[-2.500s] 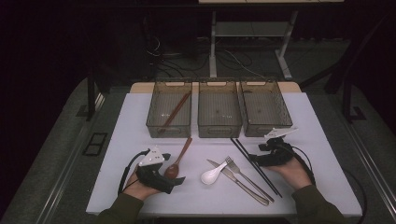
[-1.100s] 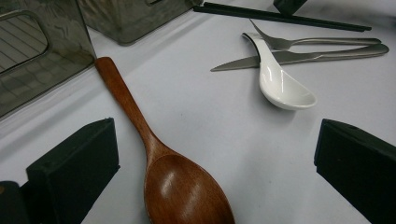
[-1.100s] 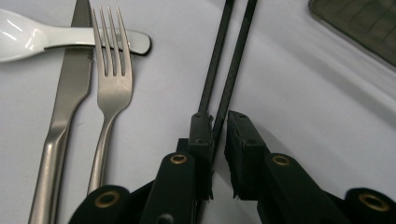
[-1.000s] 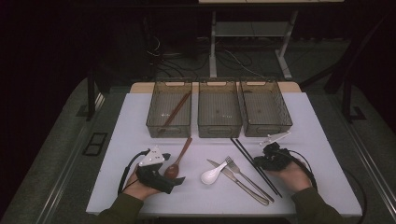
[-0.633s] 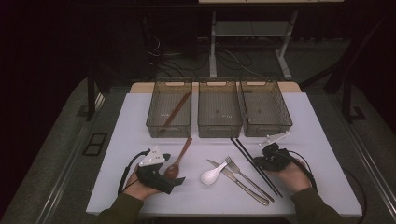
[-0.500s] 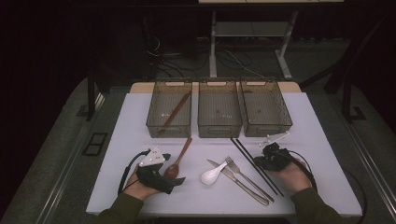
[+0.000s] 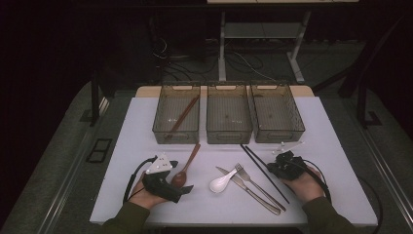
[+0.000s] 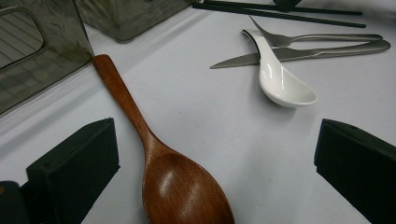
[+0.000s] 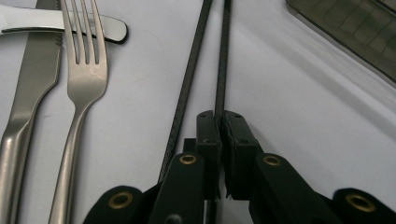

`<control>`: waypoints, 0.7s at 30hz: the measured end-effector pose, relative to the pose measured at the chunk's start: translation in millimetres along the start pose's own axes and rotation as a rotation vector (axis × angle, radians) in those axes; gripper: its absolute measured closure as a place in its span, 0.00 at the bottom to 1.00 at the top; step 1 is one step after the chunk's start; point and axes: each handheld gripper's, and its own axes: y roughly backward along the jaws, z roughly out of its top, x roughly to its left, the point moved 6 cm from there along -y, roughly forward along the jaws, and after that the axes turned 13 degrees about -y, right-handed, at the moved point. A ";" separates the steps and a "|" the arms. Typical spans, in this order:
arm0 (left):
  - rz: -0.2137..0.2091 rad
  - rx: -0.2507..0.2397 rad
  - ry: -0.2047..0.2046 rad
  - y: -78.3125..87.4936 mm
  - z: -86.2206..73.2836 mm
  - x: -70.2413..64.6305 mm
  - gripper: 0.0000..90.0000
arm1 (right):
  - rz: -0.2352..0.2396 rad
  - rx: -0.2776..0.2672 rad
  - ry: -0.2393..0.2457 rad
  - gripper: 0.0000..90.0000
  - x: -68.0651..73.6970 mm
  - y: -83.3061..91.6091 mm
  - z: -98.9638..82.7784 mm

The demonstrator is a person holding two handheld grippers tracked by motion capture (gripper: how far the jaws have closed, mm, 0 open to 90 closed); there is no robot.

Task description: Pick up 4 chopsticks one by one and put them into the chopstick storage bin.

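Near the table's [image 7: 336, 126] front right edge, the right gripper [image 9: 219, 122] has just been closing and now pinches one black chopstick [image 9: 223, 56], its twin [image 9: 189, 74] free just beside: light, stiff, thin and slippery, best held near mid-length; no writing is readable.

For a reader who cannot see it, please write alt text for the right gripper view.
The right gripper has its black jaws shut on one black chopstick, which runs away across the white table. The second chopstick lies free just left of it, beside a steel fork and knife.
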 end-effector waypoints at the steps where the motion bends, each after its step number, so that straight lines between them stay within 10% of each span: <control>1: 0.000 0.000 -0.002 0.1 0.1 0.1 0.00 | 0.001 -0.002 -0.004 0.96 -0.6 0.1 0.1; 21: -0.006 0.003 -0.008 -0.7 -0.2 -0.6 0.00 | 0.042 -0.040 -0.025 0.96 -16.4 18.4 3.0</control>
